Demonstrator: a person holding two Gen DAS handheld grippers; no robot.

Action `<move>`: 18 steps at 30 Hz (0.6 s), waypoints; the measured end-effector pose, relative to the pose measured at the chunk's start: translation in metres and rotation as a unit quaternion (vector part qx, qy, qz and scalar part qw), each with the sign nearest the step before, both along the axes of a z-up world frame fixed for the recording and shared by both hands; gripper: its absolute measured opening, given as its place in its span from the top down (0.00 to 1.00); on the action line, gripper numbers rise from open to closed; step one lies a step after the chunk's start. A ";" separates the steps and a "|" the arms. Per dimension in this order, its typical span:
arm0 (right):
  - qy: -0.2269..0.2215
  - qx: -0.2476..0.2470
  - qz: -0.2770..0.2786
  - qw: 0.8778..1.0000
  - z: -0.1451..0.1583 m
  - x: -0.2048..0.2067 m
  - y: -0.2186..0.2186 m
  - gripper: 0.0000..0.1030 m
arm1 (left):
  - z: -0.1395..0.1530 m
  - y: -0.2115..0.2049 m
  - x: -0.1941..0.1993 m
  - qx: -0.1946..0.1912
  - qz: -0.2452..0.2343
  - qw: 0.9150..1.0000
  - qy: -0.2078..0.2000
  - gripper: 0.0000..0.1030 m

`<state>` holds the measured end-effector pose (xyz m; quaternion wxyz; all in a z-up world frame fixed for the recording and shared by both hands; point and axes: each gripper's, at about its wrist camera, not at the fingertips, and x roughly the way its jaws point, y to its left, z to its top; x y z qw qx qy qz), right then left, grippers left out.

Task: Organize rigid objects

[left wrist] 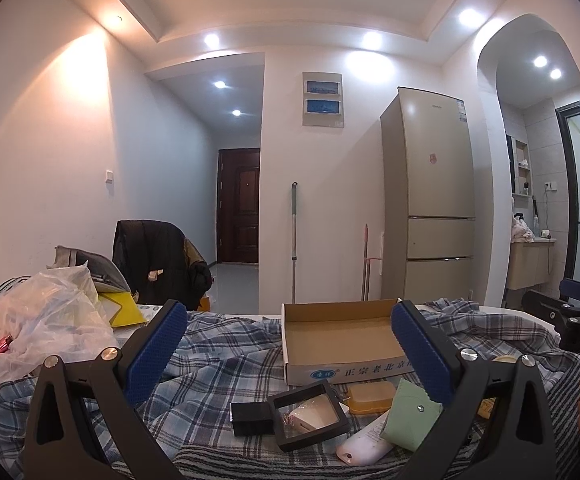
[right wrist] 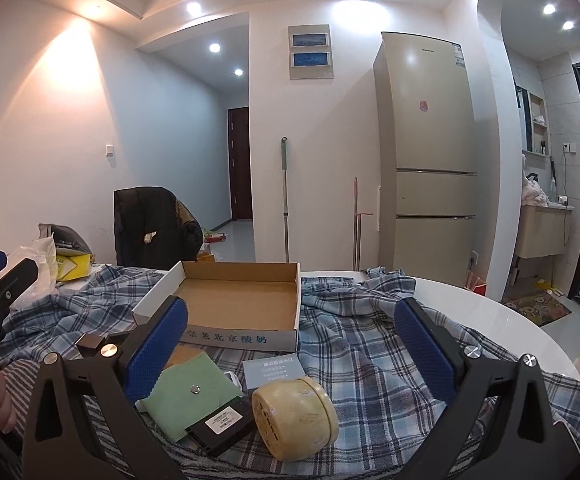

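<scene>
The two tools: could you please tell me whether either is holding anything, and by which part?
Nothing is held: the left tool and right tool are both open and empty.

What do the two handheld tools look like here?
Both match: black angular frames with triangular cut-outs, silver round screws, and blue textured pads on the fingers. The left tool and right tool each show white lettering on the body when seen from the other camera. No cables or sleeves visible.
</scene>
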<state>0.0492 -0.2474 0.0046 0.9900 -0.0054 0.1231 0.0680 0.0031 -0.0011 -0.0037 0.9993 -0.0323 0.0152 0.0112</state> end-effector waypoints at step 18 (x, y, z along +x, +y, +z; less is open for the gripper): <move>0.039 -0.001 0.018 0.999 -0.005 0.011 0.001 0.00 | 0.000 0.003 0.000 0.002 0.001 1.000 -0.005 0.00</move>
